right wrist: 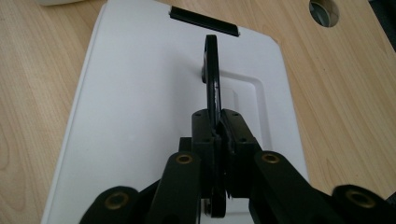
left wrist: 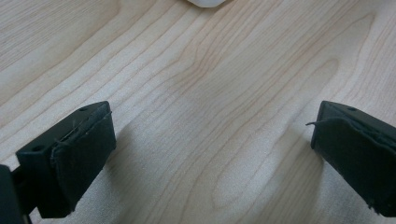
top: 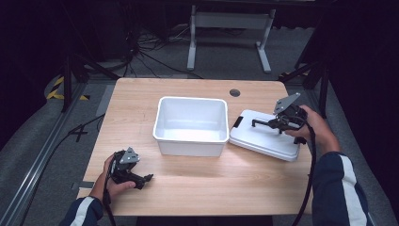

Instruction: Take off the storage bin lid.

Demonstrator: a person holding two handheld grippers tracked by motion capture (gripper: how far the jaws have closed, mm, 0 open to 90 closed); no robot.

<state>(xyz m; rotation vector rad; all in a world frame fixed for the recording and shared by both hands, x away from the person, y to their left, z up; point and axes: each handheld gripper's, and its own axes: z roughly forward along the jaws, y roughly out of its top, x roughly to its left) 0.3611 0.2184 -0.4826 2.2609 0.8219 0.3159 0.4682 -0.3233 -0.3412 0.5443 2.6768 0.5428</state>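
Bare surface [top: 197, 183] all along the near edge, wide enough for a gripper to pass from left to right. Blocked in the middle by the white bin [top: 190, 125], upright walls, open on top. Just right of it, the white lid [top: 263, 139] lying flat, nearly touching the bin's corner: no way through between them. Raised on the lid, a black handle [right wrist: 212, 79] and a black clip [right wrist: 204, 21]. Free strip behind the bin, broken by a cable hole [top: 235, 92].

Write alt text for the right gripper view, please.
The right gripper is shut on the black handle of a white lid, which lies flat on the wooden table. A black clip sits at the lid's far edge.
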